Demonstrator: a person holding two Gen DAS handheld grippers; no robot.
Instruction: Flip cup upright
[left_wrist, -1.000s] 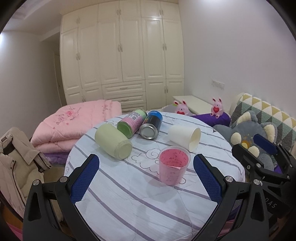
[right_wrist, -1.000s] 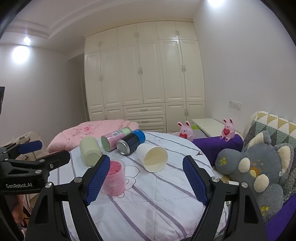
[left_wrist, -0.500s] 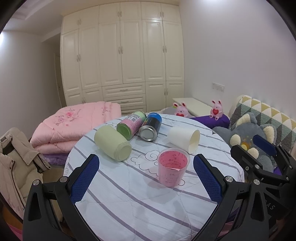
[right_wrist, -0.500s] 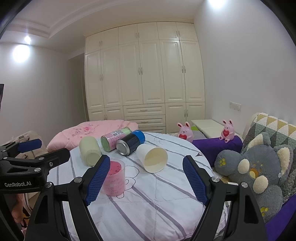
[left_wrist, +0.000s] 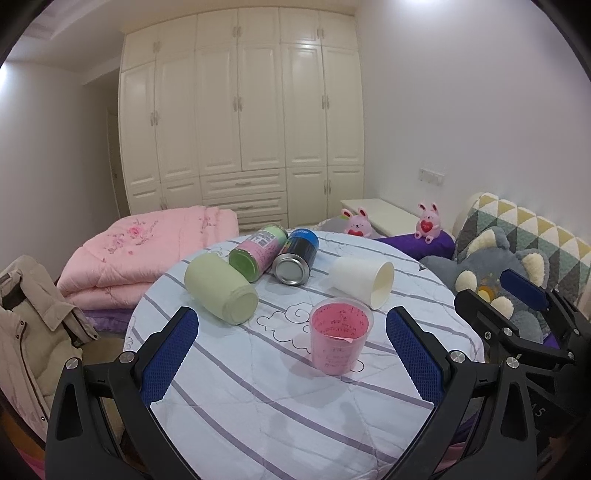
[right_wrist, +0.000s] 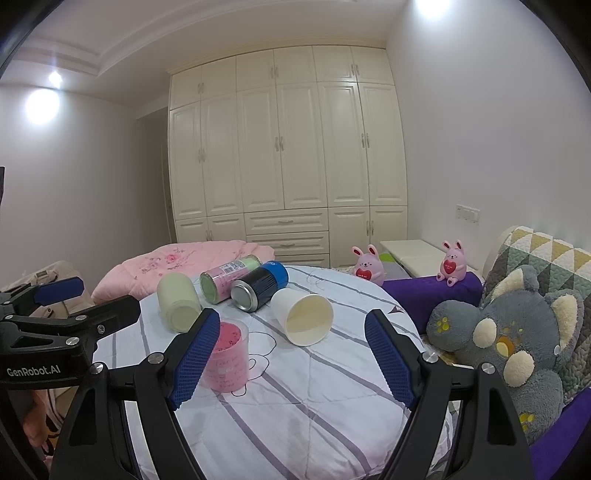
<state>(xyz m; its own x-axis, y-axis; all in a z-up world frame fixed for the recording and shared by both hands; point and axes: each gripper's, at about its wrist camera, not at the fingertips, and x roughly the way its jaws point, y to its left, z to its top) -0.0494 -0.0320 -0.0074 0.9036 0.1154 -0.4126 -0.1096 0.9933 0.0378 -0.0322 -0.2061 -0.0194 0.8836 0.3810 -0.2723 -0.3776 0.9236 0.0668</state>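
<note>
A white paper cup lies on its side on the round striped table, mouth toward me; it also shows in the right wrist view. A pink cup stands upright in front of it, also seen in the right wrist view. A pale green cup lies on its side at the left. My left gripper is open and empty, above the table's near part. My right gripper is open and empty, with the white cup ahead between its fingers.
A pink-green can and a blue can lie on their sides at the back of the table. A folded pink quilt lies behind on the left. A grey plush toy sits to the right. A beige jacket hangs at the left.
Both grippers have drawn back and risen slightly from the table. The cups and cans have not moved.
</note>
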